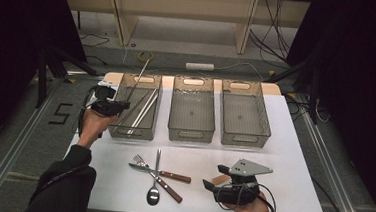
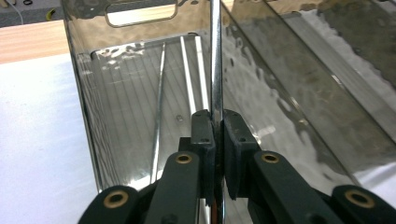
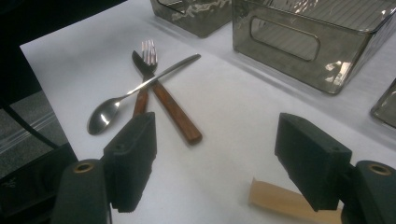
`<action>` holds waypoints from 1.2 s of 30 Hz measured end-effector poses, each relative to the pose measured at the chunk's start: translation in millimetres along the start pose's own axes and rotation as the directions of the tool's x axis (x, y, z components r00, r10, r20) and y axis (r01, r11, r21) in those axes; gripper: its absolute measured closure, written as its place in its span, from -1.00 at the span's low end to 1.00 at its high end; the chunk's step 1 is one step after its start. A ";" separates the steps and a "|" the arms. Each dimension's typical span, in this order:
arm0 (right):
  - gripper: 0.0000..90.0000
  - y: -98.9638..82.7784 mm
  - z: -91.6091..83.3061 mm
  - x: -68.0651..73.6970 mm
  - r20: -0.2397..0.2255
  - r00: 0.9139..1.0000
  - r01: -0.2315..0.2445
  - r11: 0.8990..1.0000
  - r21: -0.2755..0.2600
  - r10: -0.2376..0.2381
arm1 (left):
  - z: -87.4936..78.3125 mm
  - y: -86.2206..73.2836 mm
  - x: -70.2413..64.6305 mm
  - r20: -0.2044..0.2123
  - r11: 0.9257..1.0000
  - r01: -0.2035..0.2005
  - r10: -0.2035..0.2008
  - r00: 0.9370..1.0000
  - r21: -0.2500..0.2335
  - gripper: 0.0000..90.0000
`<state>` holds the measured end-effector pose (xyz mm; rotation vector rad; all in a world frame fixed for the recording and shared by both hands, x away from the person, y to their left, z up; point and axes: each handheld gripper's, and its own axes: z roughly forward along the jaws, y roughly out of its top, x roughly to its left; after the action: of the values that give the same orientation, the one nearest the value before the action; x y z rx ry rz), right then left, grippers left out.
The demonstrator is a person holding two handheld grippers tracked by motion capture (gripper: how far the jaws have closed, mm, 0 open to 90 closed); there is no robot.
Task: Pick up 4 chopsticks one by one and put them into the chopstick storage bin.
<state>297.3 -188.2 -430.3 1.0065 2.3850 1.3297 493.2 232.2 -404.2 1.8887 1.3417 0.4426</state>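
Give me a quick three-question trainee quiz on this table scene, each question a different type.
1. True or false: the left gripper is shut on a thin metal rod.
2. Which bin holds metal rods? A) left bin B) middle bin C) right bin
3. Fill in: the spoon lies across the knife and the ____.

Key:
1. True. The jaws clamp the rod, which rises over the left bin.
2. A. The other two bins look empty.
3. Fork. The three lie crossed on the table, ahead of the open right gripper.
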 end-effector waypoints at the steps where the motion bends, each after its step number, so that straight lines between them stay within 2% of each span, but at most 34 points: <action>1: -0.32 0.0 0.2 0.1 -0.001 1.000 0.003 1.000 0.000 -0.003 | 2.0 -0.1 1.1 -0.002 1.000 0.005 -0.005 1.000 0.000 0.85; 5: -0.32 -0.3 0.3 0.5 -0.001 1.000 0.002 1.000 0.002 -0.002 | 8.7 -1.5 3.1 -0.022 1.000 0.001 -0.001 1.000 0.020 0.85; 10: -0.32 -0.6 0.5 1.1 -0.001 1.000 0.007 1.000 0.004 -0.007 | 17.0 -4.9 5.2 -0.037 0.999 0.021 -0.019 0.999 0.043 0.85; 24: -0.32 -0.5 -0.1 2.0 -0.009 1.000 0.011 1.000 0.012 -0.011 | 27.9 -10.8 7.0 -0.052 0.996 0.038 -0.034 0.998 0.076 0.83; 30: -0.32 -0.5 -0.9 1.5 -0.006 1.000 0.011 1.000 0.014 -0.011 | 23.0 -8.0 3.1 -0.061 0.997 0.022 -0.018 0.998 0.071 0.52; 36: -0.32 -0.5 -1.7 0.9 -0.002 1.000 0.008 1.000 0.007 -0.008 | 6.6 -8.2 -9.5 -0.037 0.996 0.057 -0.055 0.998 0.061 0.13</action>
<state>295.5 -188.9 -429.6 0.9962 2.3942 1.3217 488.5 222.3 -413.3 1.8966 1.4434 0.4122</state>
